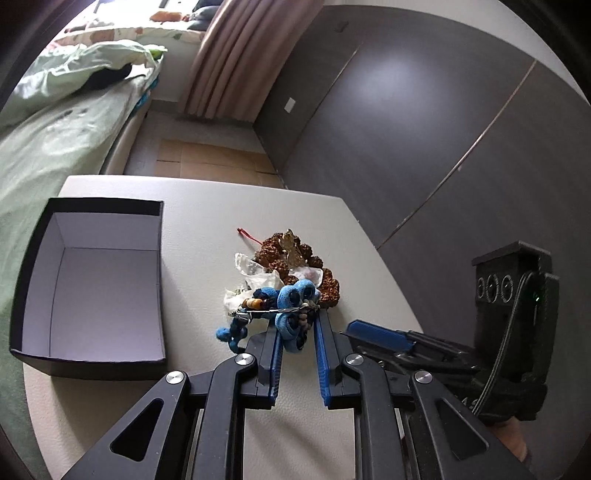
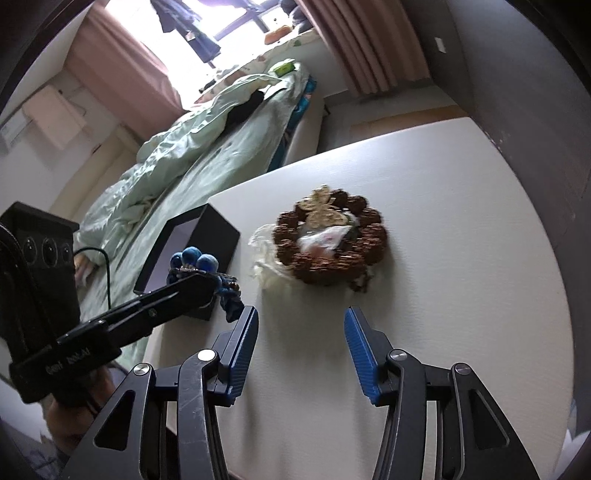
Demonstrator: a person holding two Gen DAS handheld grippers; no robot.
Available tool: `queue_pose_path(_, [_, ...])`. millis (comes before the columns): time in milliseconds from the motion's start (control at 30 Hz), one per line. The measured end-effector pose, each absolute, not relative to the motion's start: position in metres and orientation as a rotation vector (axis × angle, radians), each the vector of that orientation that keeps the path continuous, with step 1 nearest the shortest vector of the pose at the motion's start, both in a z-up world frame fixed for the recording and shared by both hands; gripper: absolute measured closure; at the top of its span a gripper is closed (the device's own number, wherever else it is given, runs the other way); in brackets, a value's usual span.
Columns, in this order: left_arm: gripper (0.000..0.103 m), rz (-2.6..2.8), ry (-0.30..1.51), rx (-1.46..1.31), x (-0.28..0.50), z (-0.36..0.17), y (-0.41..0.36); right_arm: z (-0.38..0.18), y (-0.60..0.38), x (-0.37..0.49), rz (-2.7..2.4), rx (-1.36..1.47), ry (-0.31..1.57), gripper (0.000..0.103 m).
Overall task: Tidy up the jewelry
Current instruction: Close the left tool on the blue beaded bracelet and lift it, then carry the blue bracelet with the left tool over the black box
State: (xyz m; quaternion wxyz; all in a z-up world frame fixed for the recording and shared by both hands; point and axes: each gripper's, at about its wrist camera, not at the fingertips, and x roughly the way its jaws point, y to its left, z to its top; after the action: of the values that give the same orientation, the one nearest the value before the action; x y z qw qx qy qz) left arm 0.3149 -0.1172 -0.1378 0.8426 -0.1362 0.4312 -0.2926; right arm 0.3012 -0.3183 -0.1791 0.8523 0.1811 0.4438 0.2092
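A home bedroom: rumpled bed (image 2: 207, 122), pink curtains (image 1: 236, 59), window (image 2: 236, 18).

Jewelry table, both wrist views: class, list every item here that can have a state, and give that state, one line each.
Black box: open, no lid on, nothing inside.
Blue beaded piece: between the left gripper's fingers, lifted above the table.
Brown bead bracelet: lying flat on the table, untouched.
Clear plastic bags: crumpled, against the bracelet.
Left gripper: shut on the blue beaded piece.
Right gripper: open, holding nothing.
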Motion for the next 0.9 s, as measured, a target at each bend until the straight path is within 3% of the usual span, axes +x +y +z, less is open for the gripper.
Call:
queue_pose_path(567, [0.086, -0.551, 0.825, -0.302, 0.318, -0.093, -0.064, -0.18, -0.312, 0.306, 0.393, 0.384, 0.936, 0.052])
queue_pose_path(900, [0.086, -0.406, 0.832, -0.335, 0.336, -0.106, -0.032, -0.184, -0.34, 0.324, 0.316, 0.475, 0.935, 0.052])
